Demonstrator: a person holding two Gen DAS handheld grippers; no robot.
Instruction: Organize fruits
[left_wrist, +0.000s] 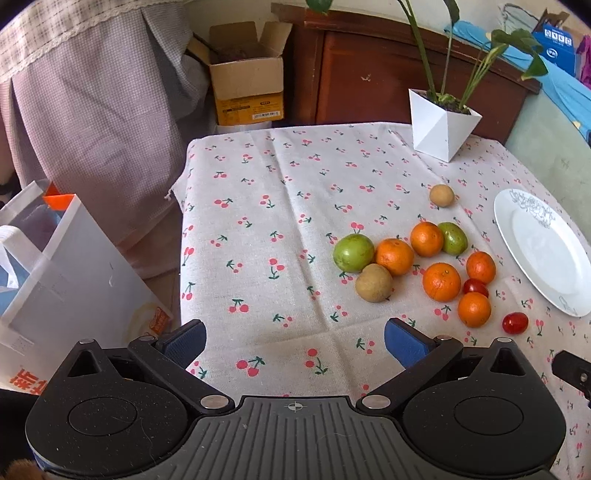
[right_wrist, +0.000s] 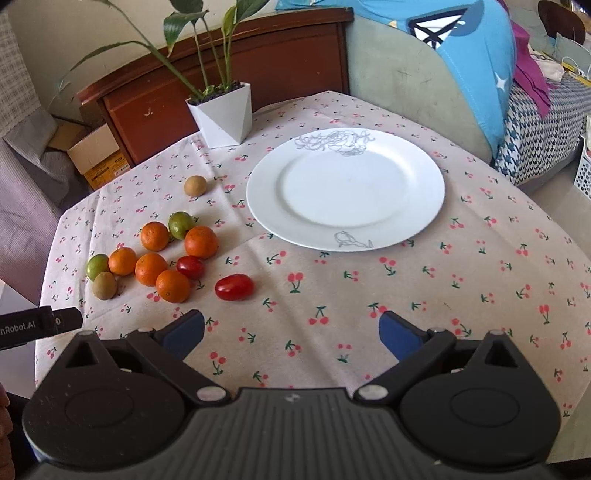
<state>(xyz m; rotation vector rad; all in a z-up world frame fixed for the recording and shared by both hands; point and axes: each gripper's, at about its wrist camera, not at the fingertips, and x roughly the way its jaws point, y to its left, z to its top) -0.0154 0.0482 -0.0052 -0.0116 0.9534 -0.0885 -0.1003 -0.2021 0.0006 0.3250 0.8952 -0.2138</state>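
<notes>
Right claw (right_wrist: 291, 328): nearest item in its own view. Blue-padded fingers spread wide apart, nothing between them. Hovers above the near edge of the tabletop (right_wrist: 480, 266), pointed toward the far edge, roughly level.

Left claw (left_wrist: 295, 338): fingers likewise wide apart, empty. Hangs over the near left part of the tabletop, bare cherry-print cloth beneath it.

Oblong red tomato (right_wrist: 235, 287): closest fruit to the right claw, lying alone just ahead and to its left.

Fruit cluster, left of centre: five oranges (right_wrist: 172, 285), a round red tomato (right_wrist: 190, 267), two green fruits (right_wrist: 181, 224), one brown fruit (right_wrist: 104, 285). Most touch or sit just beside a neighbour.

Stray brown fruit (right_wrist: 195, 185): apart from the cluster, toward the far edge.

White plate (right_wrist: 417, 192): right of the cluster, carries nothing.

White planter (right_wrist: 221, 116): far edge, holding a leafy plant.

Step in hand, by judgement: the opening of the task; no fruit gathered yet, both claws poised before a first pick.

Next move, by judgement: right claw swings left and down over the oblong red tomato, closes gently on its soft skin, then carries it to the plate. Round fruits may roll if nudged.
</notes>
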